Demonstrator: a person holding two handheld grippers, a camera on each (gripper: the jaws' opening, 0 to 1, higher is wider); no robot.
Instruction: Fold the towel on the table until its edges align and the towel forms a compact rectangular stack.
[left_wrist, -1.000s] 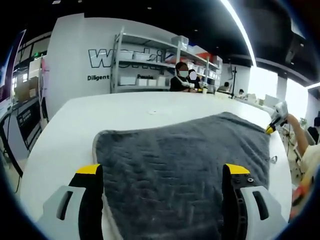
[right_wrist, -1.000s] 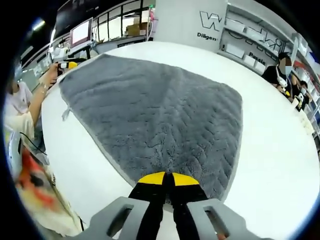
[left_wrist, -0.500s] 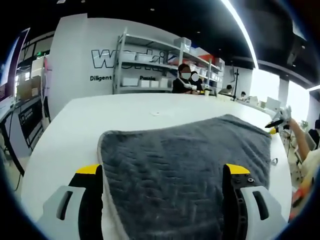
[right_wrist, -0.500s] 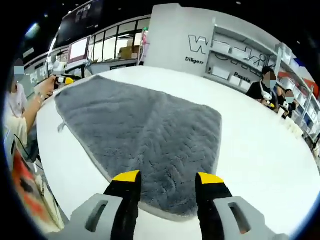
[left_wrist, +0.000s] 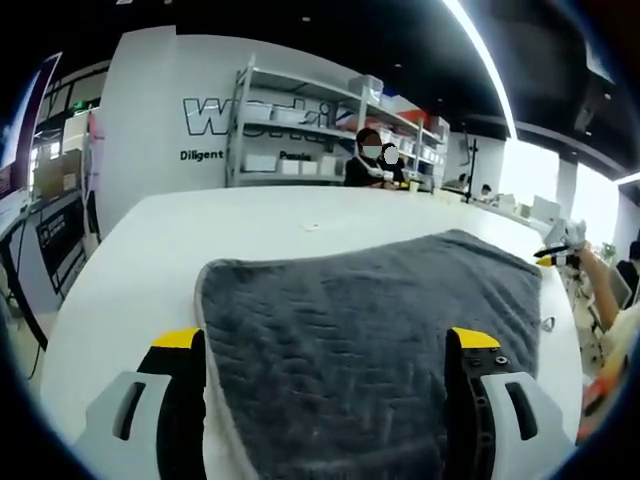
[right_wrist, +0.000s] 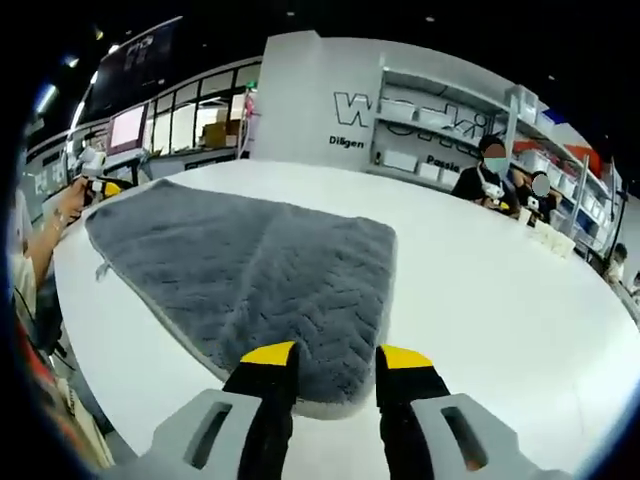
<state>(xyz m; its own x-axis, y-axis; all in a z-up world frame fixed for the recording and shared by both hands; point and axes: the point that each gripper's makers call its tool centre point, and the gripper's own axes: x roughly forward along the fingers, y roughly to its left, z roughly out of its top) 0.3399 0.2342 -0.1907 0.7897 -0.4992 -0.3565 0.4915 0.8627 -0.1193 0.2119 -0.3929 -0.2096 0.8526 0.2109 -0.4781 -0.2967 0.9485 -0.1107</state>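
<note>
Towel (right_wrist: 270, 285) lies flat on the bench (right_wrist: 480, 300), near corner between the right claw (right_wrist: 335, 358) tips. That claw, clamped a second ago, now stands apart: corner released. Left claw (left_wrist: 325, 345) remains wide, straddling the towel.

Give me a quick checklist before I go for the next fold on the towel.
1. Towel lies flat on the table: ok, apart from a soft ridge down its middle.
2. Right gripper jaws open, straddling the near edge: ok, not yet clamped.
3. Left gripper jaws wide open over the towel: ok, holding nothing.
4. Both grippers at matching corners of one edge: cannot tell.
5. Table beyond the towel free for the fold: ok, bare white surface.
6. Whole towel in sight: ok in the right gripper view; its near part is cut off in the left gripper view.
</note>
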